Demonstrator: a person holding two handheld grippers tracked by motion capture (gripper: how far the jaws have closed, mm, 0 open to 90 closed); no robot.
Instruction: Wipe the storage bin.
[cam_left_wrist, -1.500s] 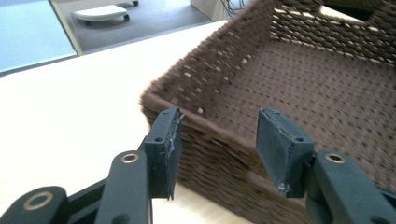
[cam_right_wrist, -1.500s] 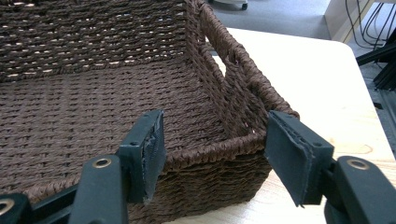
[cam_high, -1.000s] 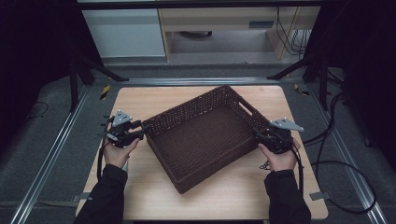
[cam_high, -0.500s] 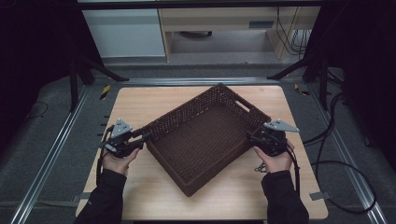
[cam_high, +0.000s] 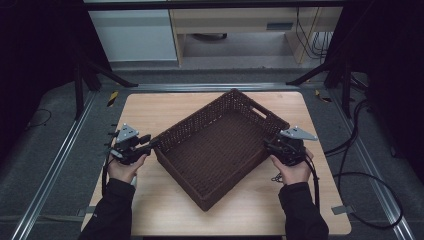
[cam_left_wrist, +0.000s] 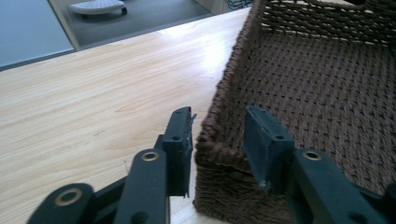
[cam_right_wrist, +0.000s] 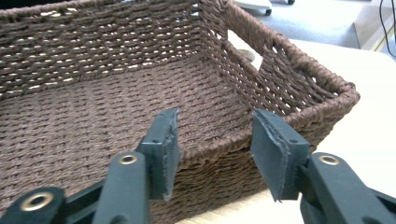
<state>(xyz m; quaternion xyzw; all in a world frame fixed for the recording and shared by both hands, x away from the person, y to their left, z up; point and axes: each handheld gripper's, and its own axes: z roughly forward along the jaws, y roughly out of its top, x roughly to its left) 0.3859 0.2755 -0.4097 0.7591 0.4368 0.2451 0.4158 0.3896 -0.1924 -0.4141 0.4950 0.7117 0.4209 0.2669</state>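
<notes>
Sitting at a slant in the middle of the wooden desk (cam_high: 150, 107) is a brown woven basket (cam_high: 220, 145); the left gripper (cam_high: 150, 144) has its fingers (cam_left_wrist: 180, 140) on both sides of the basket's near-left corner, closing in but not yet pressing on the wall. The right gripper (cam_high: 267, 146) is at the basket's right corner; its fingers (cam_right_wrist: 275, 144) have been closing too, one inside the wall and one outside, with gaps showing, so nothing is squeezed.

No readable text or labels anywhere.
</notes>
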